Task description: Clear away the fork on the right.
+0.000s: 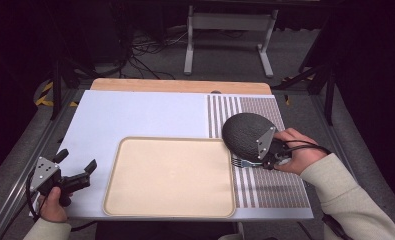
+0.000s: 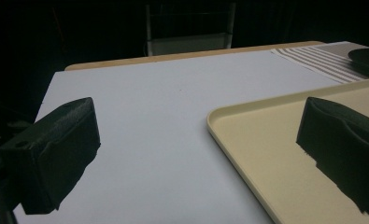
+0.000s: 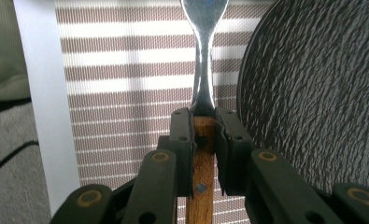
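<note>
A dim room with grey carpeted floor (image 1: 225, 55), tangled cables (image 1: 145, 50) and a white metal stand (image 1: 230, 22) behind the table.

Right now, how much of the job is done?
Done: the right gripper has picked up a wooden-handled utensil, jaws shut on its handle, beside the dark bowl over the striped mat. In hand: that utensil. Left: the beige tray holds nothing yet, and the left gripper waits open.
</note>
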Motion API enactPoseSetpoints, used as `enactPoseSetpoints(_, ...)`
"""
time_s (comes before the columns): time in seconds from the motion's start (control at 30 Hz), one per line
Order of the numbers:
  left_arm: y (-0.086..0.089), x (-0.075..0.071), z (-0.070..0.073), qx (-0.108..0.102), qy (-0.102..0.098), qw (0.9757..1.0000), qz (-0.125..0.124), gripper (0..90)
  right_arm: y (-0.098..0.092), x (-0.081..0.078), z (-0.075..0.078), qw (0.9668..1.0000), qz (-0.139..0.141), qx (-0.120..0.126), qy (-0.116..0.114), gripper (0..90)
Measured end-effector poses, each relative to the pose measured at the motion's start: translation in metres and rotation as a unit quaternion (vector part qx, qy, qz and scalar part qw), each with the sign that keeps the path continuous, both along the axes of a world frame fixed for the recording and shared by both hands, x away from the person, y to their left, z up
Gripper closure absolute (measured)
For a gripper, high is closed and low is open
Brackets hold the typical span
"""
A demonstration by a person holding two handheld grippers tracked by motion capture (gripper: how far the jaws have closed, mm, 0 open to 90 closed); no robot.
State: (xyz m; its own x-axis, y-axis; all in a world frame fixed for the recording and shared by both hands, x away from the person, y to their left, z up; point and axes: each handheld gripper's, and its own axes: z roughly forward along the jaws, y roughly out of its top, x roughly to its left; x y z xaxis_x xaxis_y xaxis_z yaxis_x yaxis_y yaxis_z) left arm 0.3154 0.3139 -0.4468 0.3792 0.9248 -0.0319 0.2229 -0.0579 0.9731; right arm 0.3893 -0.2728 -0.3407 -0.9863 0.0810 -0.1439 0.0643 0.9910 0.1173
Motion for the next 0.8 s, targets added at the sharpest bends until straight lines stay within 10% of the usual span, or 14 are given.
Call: enactPoseSetpoints(0.8,0.001,0.0,0.0,0.001,0.0,1.0,-0.001,0.1,0.046,0.004,0.017,0.9902,-0.106,0.091,-0.001,78.2)
